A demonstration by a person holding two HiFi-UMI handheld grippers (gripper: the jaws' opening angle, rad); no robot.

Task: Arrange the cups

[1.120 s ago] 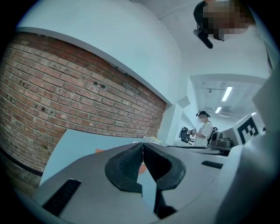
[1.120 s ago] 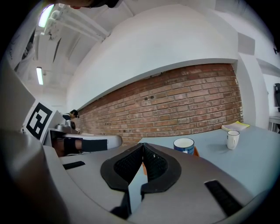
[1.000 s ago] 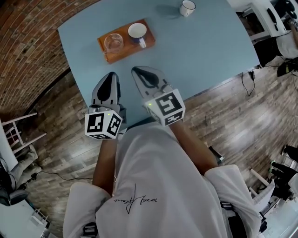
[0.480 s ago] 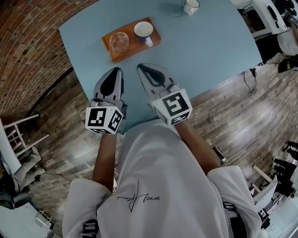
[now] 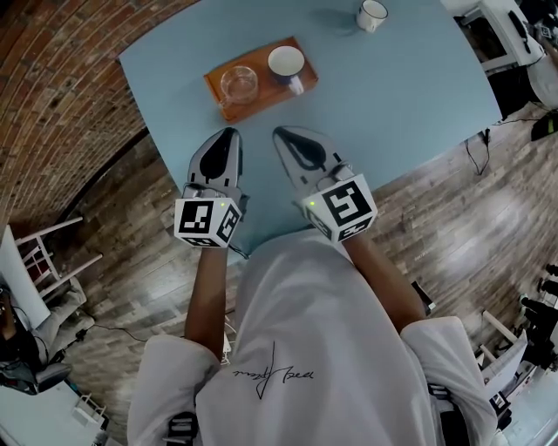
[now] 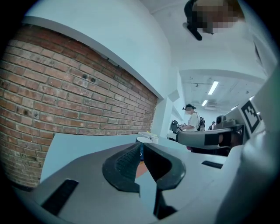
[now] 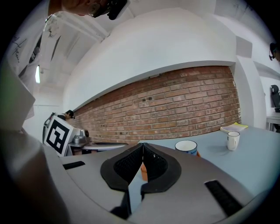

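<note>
Holding the left gripper (image 5: 228, 133) and right gripper (image 5: 281, 132) side by side over the near edge of the table (image 5: 410, 96). Both pinching shut on nothing, jaws pressing together, pointing toward the orange tray (image 5: 264, 97) a bit further in. Seeing the tray carrying a glass (image 5: 239, 84) on its left and a blue mug (image 5: 287, 63) on its right, standing upright just beside each other. Also spotting a white mug (image 5: 372, 13) standing alone at the far edge, well apart from the tray. Not touching any cup yet.
</note>
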